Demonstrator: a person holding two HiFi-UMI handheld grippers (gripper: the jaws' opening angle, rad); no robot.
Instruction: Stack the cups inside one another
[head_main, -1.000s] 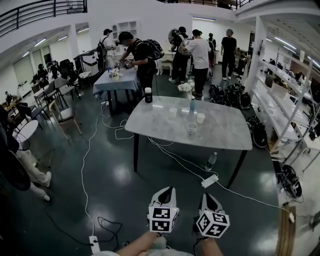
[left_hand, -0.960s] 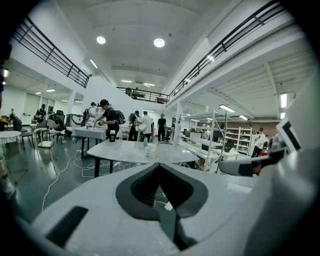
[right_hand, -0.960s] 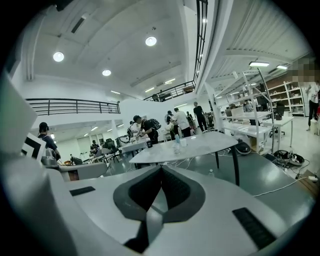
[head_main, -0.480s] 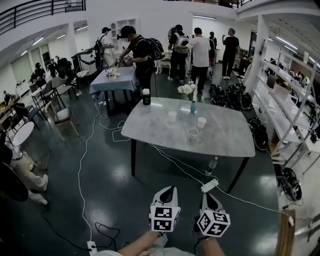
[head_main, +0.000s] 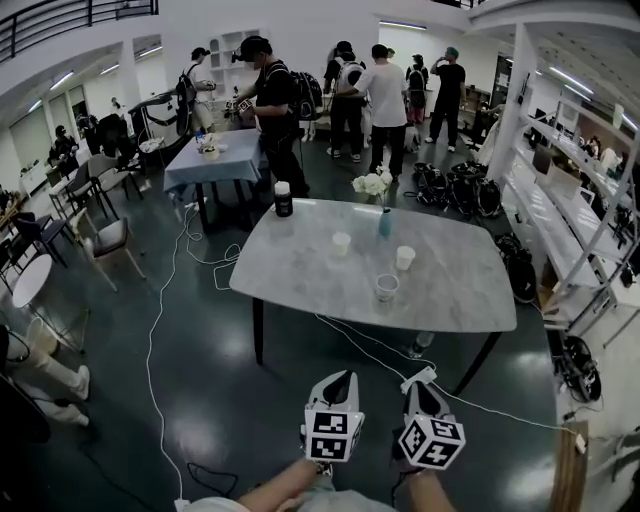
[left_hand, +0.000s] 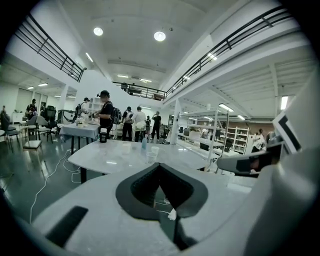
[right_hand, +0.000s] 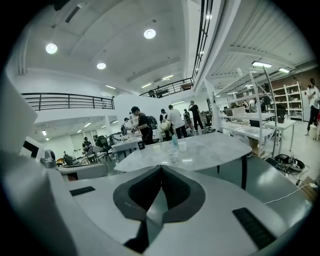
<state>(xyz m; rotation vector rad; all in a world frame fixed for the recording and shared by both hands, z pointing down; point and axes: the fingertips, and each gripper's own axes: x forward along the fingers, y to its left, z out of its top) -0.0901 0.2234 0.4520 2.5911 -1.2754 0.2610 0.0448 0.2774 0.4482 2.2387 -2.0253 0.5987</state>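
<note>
Three cups stand apart on the marble table (head_main: 300, 270): a white cup (head_main: 342, 243), a second white cup (head_main: 404, 258) and a clear cup (head_main: 386, 287) nearest me. They are upright and none is inside another. My left gripper (head_main: 339, 380) and right gripper (head_main: 418, 386) are side by side over the dark floor, well short of the table's near edge. Both are shut with nothing between the jaws. In the left gripper view the clear cup (left_hand: 151, 157) shows far beyond the shut left gripper (left_hand: 160, 165). The right gripper (right_hand: 161, 168) likewise points toward the clear cup (right_hand: 173, 155).
A blue bottle (head_main: 385, 222), a black jar (head_main: 283, 199) and white flowers (head_main: 372, 184) also stand on the table. White cables (head_main: 360, 335) and a power strip (head_main: 420, 378) lie on the floor before it. Several people (head_main: 275, 110) stand behind, near a cloth-covered table (head_main: 215, 160). Shelves (head_main: 590, 215) line the right.
The table and cups have come nearer and lower in the head view as I move toward them. Both grippers stay shut and side by side.
</note>
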